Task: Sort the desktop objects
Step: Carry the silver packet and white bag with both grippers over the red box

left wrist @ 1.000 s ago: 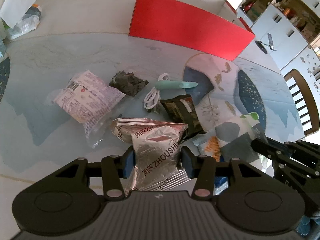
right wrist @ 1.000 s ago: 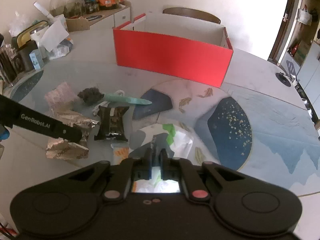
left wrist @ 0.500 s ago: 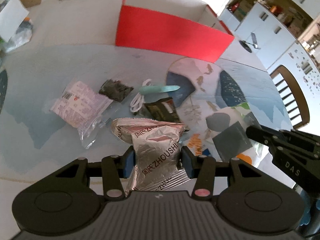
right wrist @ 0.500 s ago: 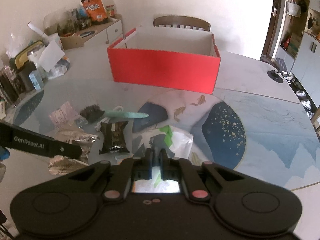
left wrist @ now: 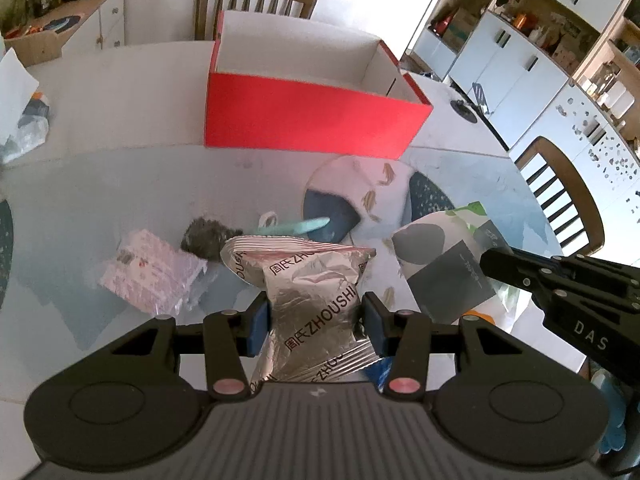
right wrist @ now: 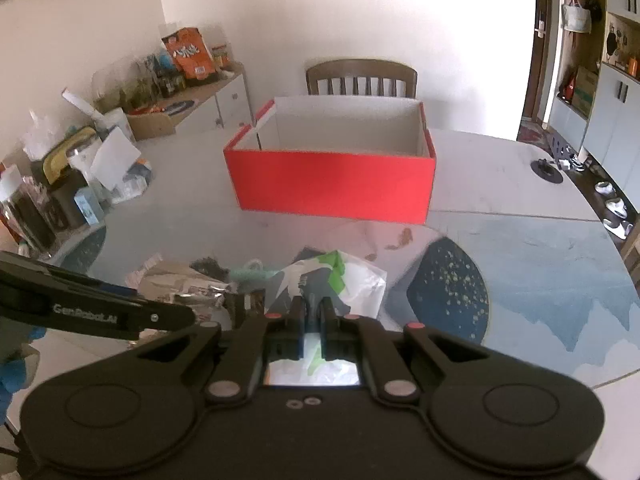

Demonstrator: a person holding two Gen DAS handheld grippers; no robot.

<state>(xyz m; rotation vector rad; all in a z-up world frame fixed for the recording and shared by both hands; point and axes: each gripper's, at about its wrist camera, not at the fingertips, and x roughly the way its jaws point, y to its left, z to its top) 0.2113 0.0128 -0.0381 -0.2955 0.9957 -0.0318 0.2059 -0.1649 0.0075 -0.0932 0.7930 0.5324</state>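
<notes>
Above the glass table (left wrist: 120,184), both my grippers tilt downward toward the open red box (left wrist: 304,120). My left gripper (left wrist: 316,316), jaws partly open, clamps a silver foil snack bag (left wrist: 312,284), its long axis running away from me toward the box. My right gripper (right wrist: 311,330), jaws nearly shut, pinches a white-and-green plastic packet (right wrist: 340,280), which also extends toward the box.

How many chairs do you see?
2: one chair behind the red box, another chair at the table's right edge. More may be hidden.
</notes>
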